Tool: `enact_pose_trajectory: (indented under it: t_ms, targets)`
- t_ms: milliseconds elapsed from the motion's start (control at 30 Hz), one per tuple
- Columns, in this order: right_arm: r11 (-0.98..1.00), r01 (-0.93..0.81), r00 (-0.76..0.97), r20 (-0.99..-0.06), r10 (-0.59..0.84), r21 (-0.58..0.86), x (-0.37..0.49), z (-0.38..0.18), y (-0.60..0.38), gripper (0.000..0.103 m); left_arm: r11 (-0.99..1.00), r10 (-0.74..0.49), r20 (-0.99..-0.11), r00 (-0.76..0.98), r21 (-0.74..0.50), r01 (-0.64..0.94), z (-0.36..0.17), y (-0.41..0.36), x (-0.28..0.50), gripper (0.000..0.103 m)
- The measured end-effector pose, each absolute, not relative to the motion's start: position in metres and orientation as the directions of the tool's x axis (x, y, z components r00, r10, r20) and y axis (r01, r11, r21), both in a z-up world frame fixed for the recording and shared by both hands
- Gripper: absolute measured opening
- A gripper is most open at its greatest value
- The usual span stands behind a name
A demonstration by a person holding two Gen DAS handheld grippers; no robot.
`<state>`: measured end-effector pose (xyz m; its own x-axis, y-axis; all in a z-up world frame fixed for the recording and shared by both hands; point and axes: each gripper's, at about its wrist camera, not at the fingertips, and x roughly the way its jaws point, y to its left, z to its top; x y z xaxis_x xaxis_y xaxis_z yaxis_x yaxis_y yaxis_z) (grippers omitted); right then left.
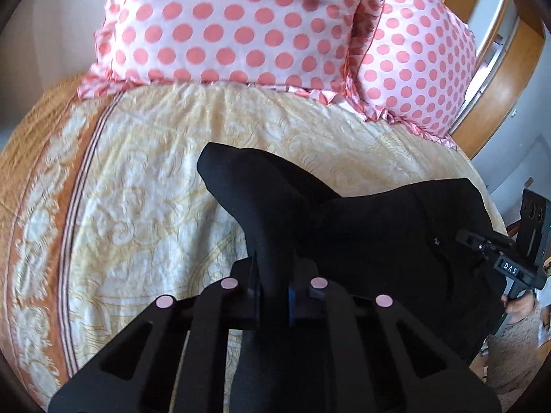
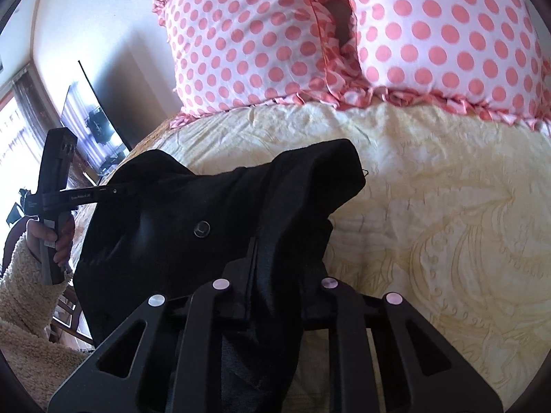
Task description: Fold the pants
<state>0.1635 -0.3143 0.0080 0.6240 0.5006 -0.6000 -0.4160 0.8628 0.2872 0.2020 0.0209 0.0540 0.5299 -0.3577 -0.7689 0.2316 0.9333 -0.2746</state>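
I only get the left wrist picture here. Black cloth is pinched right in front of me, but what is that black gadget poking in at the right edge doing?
Observer: That is the right gripper, shut on the same black fabric pants.
Operator: Does anything mark which part of the pants it is?
Observer: A round dark button shows on the cloth, so it looks like the waist end.
Operator: Who holds my side?
Observer: A hand in a fluffy cream sleeve grips the left gripper's handle.
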Motion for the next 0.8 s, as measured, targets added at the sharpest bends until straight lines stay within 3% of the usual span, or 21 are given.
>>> enact_pose_trajectory:
  t_ms: [133, 367, 433, 567, 633, 700, 800]
  targets:
    - [0.869, -0.422, 0.638, -0.596, 0.488, 0.26, 0.181, 0.025, -0.31, 0.018, 0.935, -0.354, -0.754, 0.553, -0.267, 0.234, 0.071, 0.019, 0.222, 0.008]
    - [0.877, -0.373, 0.719, -0.503, 0.48, 0.303, 0.259, 0.051, -0.317, 0.017, 0.959, -0.281, -0.674, 0.684, -0.213, 0.185, 0.096, 0.006, 0.294, 0.008]
    - [0.888, -0.337, 0.725, -0.515, 0.458, 0.314, 0.283, 0.047, -0.323, 0.017, 0.967, -0.252, -0.681, 0.688, -0.195, 0.161, 0.089, 0.004, 0.321, 0.008]
    - [0.926, -0.264, 0.665, -0.644, 0.378, 0.271, 0.323, 0.018, -0.321, 0.017, 0.975, -0.22, -0.754, 0.619, -0.183, 0.125, 0.054, 0.001, 0.355, 0.01]
    - [0.937, -0.244, 0.652, -0.673, 0.349, 0.249, 0.326, 0.008, -0.318, 0.019, 0.983, -0.181, -0.77, 0.612, -0.141, 0.114, 0.036, -0.001, 0.358, 0.016]
    - [0.954, -0.224, 0.668, -0.681, 0.299, 0.199, 0.323, 0.007, -0.313, 0.028, 0.988, -0.155, -0.765, 0.625, -0.118, 0.101, 0.029, -0.002, 0.359, 0.028]
    - [0.972, -0.204, 0.688, -0.689, 0.226, 0.115, 0.318, 0.007, -0.304, 0.038, 0.991, -0.132, -0.762, 0.635, -0.107, 0.078, 0.034, -0.001, 0.357, 0.036]
